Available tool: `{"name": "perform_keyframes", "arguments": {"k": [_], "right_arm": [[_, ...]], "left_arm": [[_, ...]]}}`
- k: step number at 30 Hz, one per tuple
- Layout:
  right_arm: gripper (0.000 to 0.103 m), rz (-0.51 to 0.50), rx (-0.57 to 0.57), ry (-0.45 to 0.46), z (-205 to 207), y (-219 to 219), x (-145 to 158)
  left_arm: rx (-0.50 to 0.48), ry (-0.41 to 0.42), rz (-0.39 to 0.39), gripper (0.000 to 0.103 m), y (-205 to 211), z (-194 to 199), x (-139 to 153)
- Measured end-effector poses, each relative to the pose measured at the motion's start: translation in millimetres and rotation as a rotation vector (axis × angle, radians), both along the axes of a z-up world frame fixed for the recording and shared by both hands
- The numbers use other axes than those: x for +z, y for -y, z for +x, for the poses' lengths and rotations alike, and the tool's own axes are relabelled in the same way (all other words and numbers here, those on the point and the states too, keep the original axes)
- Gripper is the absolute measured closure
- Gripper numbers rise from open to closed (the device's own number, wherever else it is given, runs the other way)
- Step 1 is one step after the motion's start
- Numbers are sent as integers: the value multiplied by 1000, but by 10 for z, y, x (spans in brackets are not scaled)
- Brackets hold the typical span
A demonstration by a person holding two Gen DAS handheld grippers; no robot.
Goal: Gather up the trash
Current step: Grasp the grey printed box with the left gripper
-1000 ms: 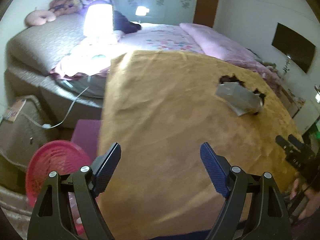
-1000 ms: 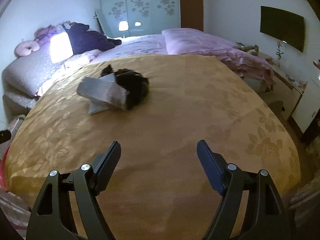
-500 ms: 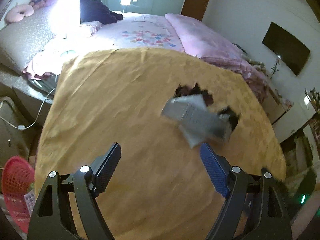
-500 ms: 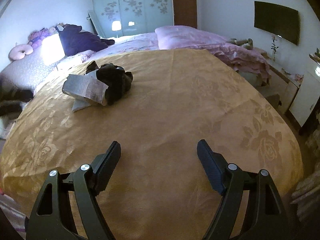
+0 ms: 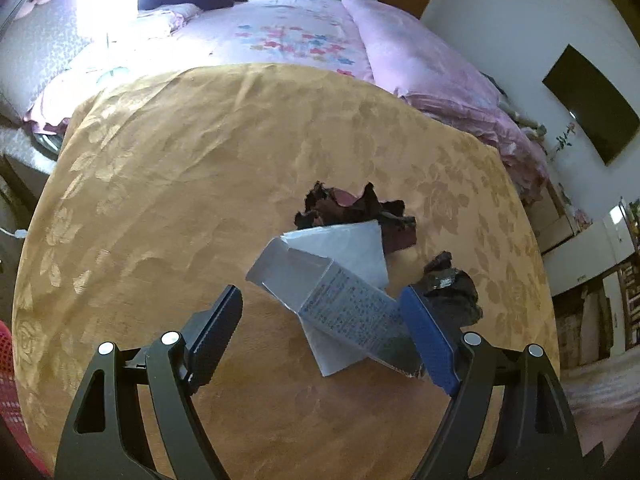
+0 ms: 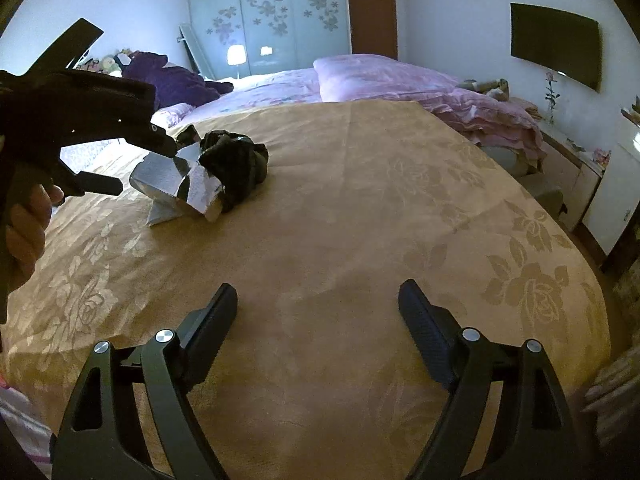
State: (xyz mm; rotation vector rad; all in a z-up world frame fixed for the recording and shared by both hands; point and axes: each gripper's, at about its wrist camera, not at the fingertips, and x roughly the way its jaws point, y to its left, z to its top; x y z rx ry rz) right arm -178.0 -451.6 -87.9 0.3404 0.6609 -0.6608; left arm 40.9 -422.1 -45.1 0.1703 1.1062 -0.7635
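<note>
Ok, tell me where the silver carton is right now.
The silver carton lies on the gold tablecloth, left of the crumpled black wrapper in the right wrist view, with the open left claw over it.

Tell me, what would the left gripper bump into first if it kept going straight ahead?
Probably the silver carton. The left gripper has its jaws open, with the carton lying between and just beyond them on the yellow cloth. Depth is hard to judge.

Round table under golden-yellow floral damask cloth [image 5: 168,184]. On cloth, clustered: open silver-grey cardboard carton [image 5: 340,304] tilted over white paper sheet [image 5: 352,248]; crumpled dark maroon wrapper [image 5: 352,208]; crumpled black plastic wad [image 5: 452,284].
</note>
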Motion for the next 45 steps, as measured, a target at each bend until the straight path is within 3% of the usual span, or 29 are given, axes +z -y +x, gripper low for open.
{"name": "perform_keyframes", "arguments": {"k": [8, 12, 18, 21, 28, 37, 45], "right_arm": [[22, -6, -3, -3, 22, -19, -3], [22, -5, -4, -1, 21, -28, -8], [22, -3, -4, -2, 27, -26, -5], [22, 1, -5, 2, 30, -34, -17], [22, 8, -5, 5, 25, -78, -1], [22, -4, -4, -5, 30, -110, 2], [21, -17, 0, -12, 31, -149, -9]], "left_arm": [[6, -27, 10, 25, 107, -6, -46], [25, -1, -3, 25, 166, 6, -4], [15, -4, 45, 25, 232, -4, -139], [-20, 24, 73, 38, 195, -58, -151], [-85, 29, 62, 46, -211, -142, -178], [-173, 47, 58, 46, -829, -229, -162], [-164, 11, 22, 44, -1097, -293, -159]]}}
